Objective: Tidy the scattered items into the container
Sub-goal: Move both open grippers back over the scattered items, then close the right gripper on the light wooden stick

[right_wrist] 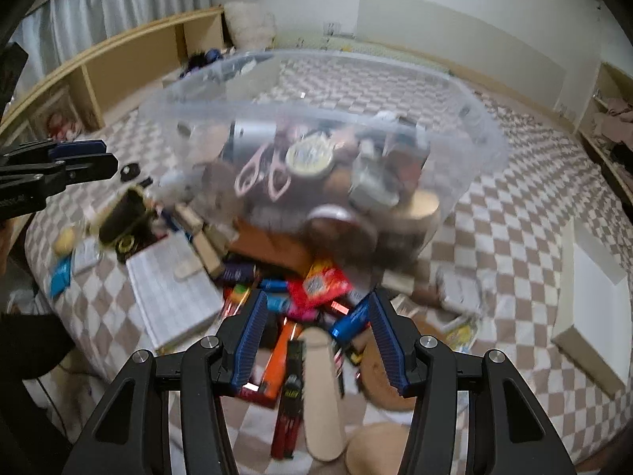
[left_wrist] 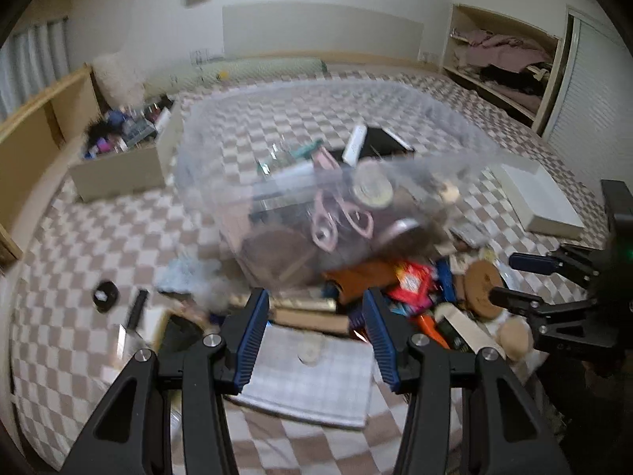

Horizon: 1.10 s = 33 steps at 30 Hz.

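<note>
A clear plastic bin (left_wrist: pixel 221 146) (right_wrist: pixel 190 91) is tilted and blurred above a checkered bedspread, with pink scissors (left_wrist: pixel 340 217) (right_wrist: pixel 261 174), a round tin (right_wrist: pixel 308 156) and other items inside. A heap of scattered items (left_wrist: pixel 411 285) (right_wrist: pixel 316 285) lies below it: a red packet, an orange piece, wooden blocks, a grey checked notebook (left_wrist: pixel 312 380) (right_wrist: pixel 170 297). My left gripper (left_wrist: pixel 316 336) is open and empty just before the bin; it also shows in the right wrist view (right_wrist: pixel 83 158). My right gripper (right_wrist: pixel 316 340) is open and empty over the heap; it also shows in the left wrist view (left_wrist: pixel 522 281).
A cardboard box of small bottles (left_wrist: pixel 118 150) stands at the left. A white flat box (left_wrist: pixel 542 202) (right_wrist: pixel 593 277) lies at the right. A wooden headboard shelf (right_wrist: pixel 118 63) runs along the left, an open closet (left_wrist: pixel 502 63) at the far right.
</note>
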Each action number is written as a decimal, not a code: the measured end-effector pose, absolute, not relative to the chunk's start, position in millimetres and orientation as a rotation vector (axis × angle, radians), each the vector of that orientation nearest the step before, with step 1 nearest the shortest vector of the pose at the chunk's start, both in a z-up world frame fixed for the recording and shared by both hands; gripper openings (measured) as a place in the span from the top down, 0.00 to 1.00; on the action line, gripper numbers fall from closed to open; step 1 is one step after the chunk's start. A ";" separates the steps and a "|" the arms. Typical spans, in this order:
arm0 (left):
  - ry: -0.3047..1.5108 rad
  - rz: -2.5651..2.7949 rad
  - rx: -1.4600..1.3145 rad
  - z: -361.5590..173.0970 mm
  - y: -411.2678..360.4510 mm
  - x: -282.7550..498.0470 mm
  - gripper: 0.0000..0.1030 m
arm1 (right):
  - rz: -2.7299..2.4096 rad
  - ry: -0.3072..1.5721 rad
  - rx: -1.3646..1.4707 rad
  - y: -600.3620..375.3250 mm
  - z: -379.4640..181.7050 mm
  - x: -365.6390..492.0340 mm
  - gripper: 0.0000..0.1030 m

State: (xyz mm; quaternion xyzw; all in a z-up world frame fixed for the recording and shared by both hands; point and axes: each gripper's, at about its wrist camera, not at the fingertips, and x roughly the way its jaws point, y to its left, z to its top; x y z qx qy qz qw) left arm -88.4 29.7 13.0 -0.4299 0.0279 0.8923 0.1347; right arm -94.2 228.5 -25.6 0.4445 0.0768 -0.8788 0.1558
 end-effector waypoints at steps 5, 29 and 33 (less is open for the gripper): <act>0.017 2.482 -1.356 -17.5 31.1 -84.5 0.52 | -2.495 0.142 1.310 231.1 -35.9 -88.1 0.47; 0.057 2.316 -1.521 -76.9 53.5 -80.6 0.52 | -2.381 0.299 1.519 240.4 -118.3 -72.4 0.48; 0.062 2.320 -1.521 -79.8 53.7 -80.1 0.37 | -2.357 0.319 1.532 246.1 -123.5 -65.0 0.48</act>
